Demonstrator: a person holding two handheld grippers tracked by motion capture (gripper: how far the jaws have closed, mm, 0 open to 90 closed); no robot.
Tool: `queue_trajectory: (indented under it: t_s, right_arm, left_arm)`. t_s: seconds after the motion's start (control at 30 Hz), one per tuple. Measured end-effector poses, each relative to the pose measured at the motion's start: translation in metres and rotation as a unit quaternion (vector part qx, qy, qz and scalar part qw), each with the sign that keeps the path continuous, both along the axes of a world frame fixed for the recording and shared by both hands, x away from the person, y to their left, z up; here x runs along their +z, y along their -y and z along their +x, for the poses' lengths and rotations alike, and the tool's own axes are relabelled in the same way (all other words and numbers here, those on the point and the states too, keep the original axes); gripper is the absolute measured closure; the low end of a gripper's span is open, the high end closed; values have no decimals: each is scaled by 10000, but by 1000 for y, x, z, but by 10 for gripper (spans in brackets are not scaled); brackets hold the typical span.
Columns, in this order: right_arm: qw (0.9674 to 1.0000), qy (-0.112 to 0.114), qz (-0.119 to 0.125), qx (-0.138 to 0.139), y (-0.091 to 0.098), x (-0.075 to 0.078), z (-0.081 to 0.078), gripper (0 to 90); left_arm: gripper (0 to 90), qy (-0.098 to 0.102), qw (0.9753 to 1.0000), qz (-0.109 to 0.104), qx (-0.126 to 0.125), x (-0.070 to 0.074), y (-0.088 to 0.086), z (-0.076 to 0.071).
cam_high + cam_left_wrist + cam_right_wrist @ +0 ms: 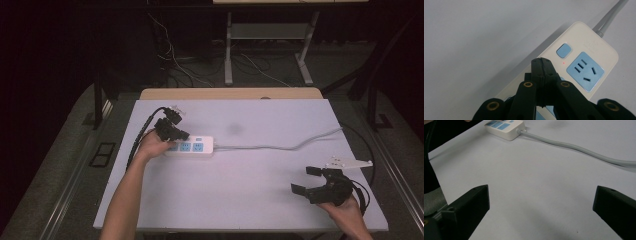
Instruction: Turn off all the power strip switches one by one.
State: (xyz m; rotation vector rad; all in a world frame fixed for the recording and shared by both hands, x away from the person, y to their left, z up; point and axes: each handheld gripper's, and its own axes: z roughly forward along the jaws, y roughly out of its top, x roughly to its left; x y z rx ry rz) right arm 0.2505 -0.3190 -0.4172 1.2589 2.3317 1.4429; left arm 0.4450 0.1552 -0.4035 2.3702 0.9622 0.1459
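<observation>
White plastic power strip (192,147) with blue sockets, left of centre on pale desk (250,190), grey cable (280,146) trailing right. Left hand-held gripper (541,61) pressed shut, empty, tips above strip near blue switch (563,50). Right hand-held gripper (306,180) lower right, spread wide, holding nothing.
</observation>
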Motion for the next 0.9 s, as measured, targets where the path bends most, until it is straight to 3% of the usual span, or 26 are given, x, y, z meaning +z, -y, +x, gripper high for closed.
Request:
queue_trajectory:
  t_s: [0.53,0.77,0.9]
  right_arm:
    - [10000,-9,-42,2,-1,-1,0,6]
    - [10000,-12,-58,-13,-2,-1,0,6]
    - [10000,-10,-50,-22,-1,0,0,6]
  left_arm:
    - [894,-62,9996,-224,164,-3,-3,0]
    - [896,-58,9996,-183,185,-3,-2,-1]
    - [897,-78,9989,-355,310,-6,-6,0]
